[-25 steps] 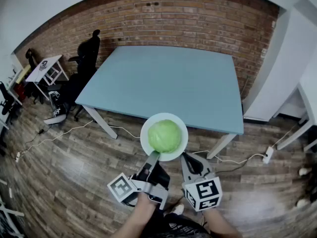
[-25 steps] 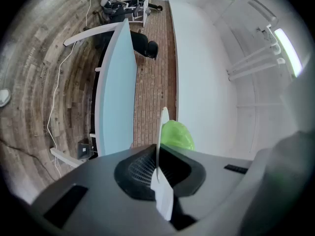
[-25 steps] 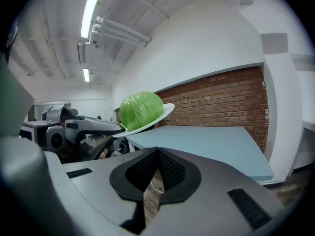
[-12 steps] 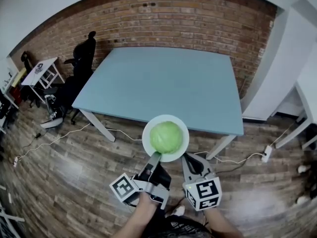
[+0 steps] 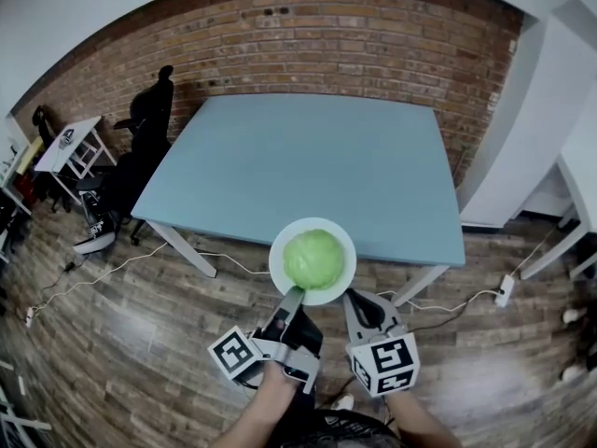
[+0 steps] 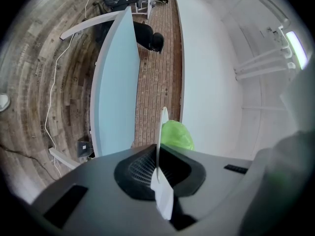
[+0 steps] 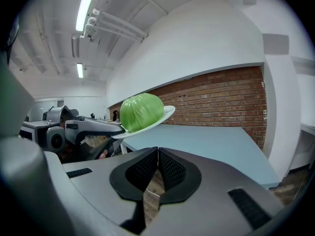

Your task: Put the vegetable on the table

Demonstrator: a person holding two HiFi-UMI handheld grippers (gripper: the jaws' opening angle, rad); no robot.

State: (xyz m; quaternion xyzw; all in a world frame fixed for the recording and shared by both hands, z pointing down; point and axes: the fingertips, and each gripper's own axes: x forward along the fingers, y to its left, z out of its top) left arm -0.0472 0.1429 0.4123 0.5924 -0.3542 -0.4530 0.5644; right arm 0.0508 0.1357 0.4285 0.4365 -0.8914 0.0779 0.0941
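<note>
Nearest the person, above the wooden floor (image 5: 140, 343), the left gripper (image 5: 293, 294) is clamped tight on the near rim of a white plate (image 5: 279, 247). The plate juts forward from its jaws, held by that thin edge alone. Just beside it, at the plate's near right, the right gripper (image 5: 356, 299) has its jaws pressed together with nothing between them, and it looks clear of the plate. The vegetable (image 5: 312, 258), a round green head, sits mid-plate.

From above, the plate overlaps the near edge of the blue surface (image 5: 308, 147), right of that edge's middle. From the side it hangs in the air above the top, resting on nothing. Beyond stands a brick wall (image 5: 326, 45).

By my reckoning the carry is nearly finished. The plate has yet to be lowered onto the surface and let go.
</note>
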